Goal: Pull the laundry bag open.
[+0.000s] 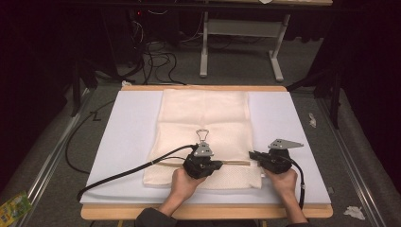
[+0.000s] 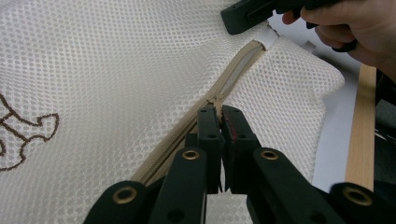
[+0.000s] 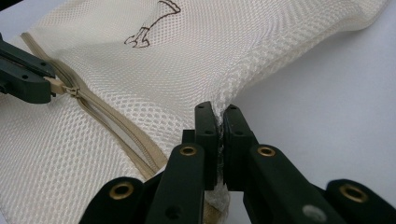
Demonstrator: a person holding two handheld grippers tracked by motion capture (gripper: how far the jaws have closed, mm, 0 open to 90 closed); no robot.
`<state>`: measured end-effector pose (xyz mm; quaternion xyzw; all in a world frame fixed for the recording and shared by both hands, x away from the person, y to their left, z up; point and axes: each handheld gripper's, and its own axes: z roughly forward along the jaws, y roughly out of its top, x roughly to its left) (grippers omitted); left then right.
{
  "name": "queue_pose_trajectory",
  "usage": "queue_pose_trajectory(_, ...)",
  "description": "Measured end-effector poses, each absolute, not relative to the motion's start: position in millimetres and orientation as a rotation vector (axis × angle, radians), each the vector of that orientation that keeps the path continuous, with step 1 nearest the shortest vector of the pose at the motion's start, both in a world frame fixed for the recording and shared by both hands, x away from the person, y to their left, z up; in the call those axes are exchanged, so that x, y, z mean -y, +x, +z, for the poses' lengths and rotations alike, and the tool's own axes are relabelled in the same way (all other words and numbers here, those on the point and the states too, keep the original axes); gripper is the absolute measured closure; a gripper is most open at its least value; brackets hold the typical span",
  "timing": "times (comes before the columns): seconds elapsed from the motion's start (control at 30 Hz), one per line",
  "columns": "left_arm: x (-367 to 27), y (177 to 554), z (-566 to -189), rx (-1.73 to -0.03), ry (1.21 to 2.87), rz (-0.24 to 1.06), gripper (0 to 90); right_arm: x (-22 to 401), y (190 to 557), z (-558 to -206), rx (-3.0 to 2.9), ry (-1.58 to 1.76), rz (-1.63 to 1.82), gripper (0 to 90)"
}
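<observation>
If the left gripper (image 2: pixel 219 112), closed on the zipper pull (image 3: pixel 71 90), tugs while the right gripper (image 3: pixel 218 112) pinching the mesh laundry bag (image 1: pixel 203 118) edge slips, the zipper (image 2: pixel 233 77) may jam.

A white pad (image 1: pixel 127 137) is lying across the wooden bench (image 1: pixel 208 211). Beyond it, black cables (image 1: pixel 156 61) are tangling on the grey floor beside a white frame's legs (image 1: pixel 204 52) — crumpled paper scraps (image 1: pixel 353 213) and a green packet (image 1: pixel 13 207) are sitting on the floor nearby.

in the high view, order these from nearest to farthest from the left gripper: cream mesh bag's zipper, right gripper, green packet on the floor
1. Cream mesh bag's zipper, at its jaws.
2. Right gripper, across the bag to the right.
3. Green packet, on the floor at far left.
</observation>
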<state>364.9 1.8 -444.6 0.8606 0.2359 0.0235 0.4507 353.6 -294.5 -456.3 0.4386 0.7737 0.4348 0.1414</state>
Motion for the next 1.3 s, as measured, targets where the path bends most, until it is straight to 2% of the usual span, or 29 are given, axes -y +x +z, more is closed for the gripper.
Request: queue_pose_trajectory(1.3,-40,361,-442,-0.632,2.093,0.074,87.0,295,354,-455,-2.229,1.278,1.240,88.0)
